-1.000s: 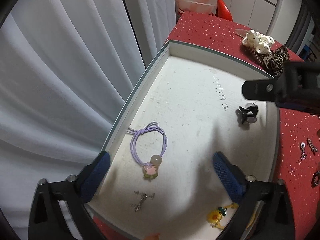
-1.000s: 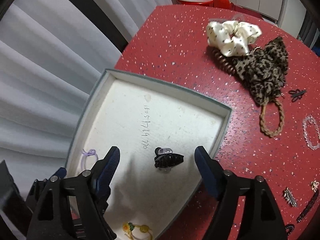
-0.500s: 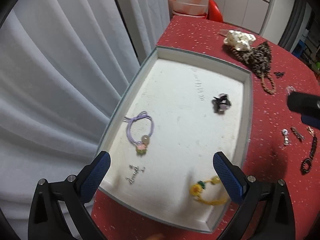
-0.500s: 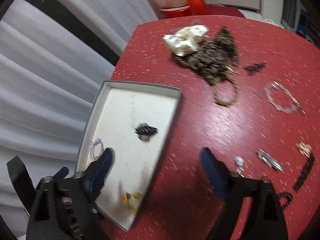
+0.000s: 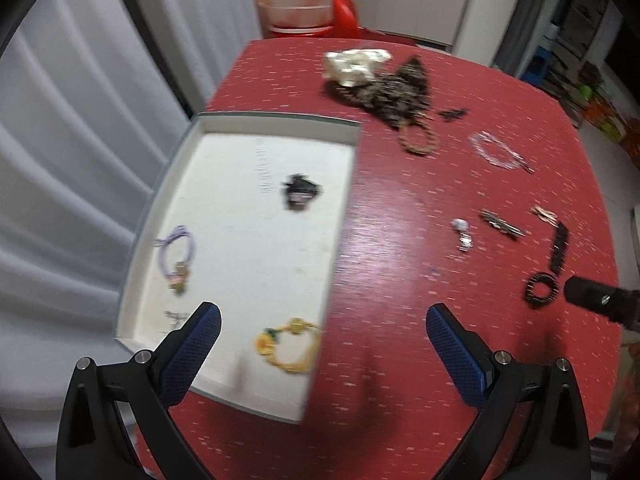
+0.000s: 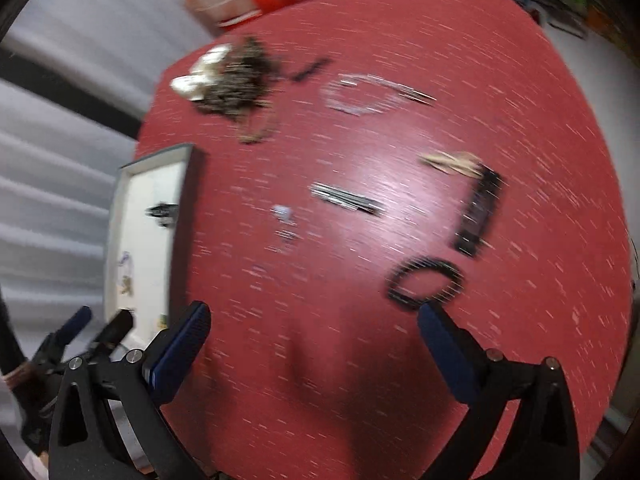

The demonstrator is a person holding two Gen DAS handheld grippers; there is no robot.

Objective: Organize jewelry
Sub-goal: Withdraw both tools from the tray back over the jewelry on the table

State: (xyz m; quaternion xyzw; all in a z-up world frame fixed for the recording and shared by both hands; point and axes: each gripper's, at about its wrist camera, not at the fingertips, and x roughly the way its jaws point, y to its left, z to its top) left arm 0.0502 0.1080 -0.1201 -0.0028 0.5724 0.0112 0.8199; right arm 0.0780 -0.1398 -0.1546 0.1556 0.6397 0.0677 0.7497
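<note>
- The black claw clip (image 5: 301,193) has been left in the white tray (image 5: 256,120), beside the purple hair tie (image 5: 176,252).
- The left gripper (image 5: 320,356) is carried wide open, empty.
- The right gripper (image 6: 312,344) has been swung out over the red table (image 6: 520,80), jaws just spread fully, nothing between; the black ring (image 6: 424,282) is probably up next.

Both views are dim indoor shots, lit from overhead: a pale glare patch sits on the glossy red speckled desk (image 5: 400,240) near its middle, and again in the right wrist view (image 6: 400,192). Motion blur smears both; the right wrist view is worse, its white specks drawn into streaks. Soft shadows fall on the desk between the blue-padded fingers (image 5: 192,352) of each tool. Fisheye bending curves the desk's edges, and black vignetting fills the corners.
</note>
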